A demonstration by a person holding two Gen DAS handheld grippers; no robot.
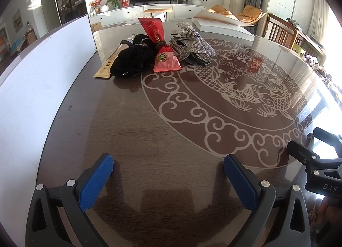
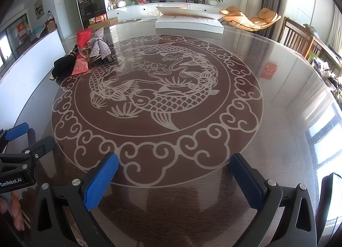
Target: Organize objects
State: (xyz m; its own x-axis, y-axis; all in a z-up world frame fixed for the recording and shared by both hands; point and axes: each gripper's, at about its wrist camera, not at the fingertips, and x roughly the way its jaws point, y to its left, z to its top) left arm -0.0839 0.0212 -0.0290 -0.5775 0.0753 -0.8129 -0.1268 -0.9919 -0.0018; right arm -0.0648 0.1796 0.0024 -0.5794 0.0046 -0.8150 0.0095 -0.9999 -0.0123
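Left wrist view
Left claw (image 1: 168, 174): blue pads spread wide, nothing between them, low over the worktop (image 1: 149, 131).
Pile: black scrunchie (image 1: 132, 60), red packet (image 1: 163, 51) and rhinestone bow clip (image 1: 195, 41) lie touching, dead ahead of this claw — red packet's long axis runs away from me.

Right wrist view
Right claw (image 2: 174, 179): pads apart, empty.
Pile: red packet (image 2: 82, 54) sits far ahead-left of it, across the fish medallion (image 2: 154, 89).
Nearer: I judge the left claw.

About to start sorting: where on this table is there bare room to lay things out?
The table is bare across the fish pattern and in front of both open grippers. It is crowded at the far left by the white board: black scrunchie, red packet, sparkly bow.
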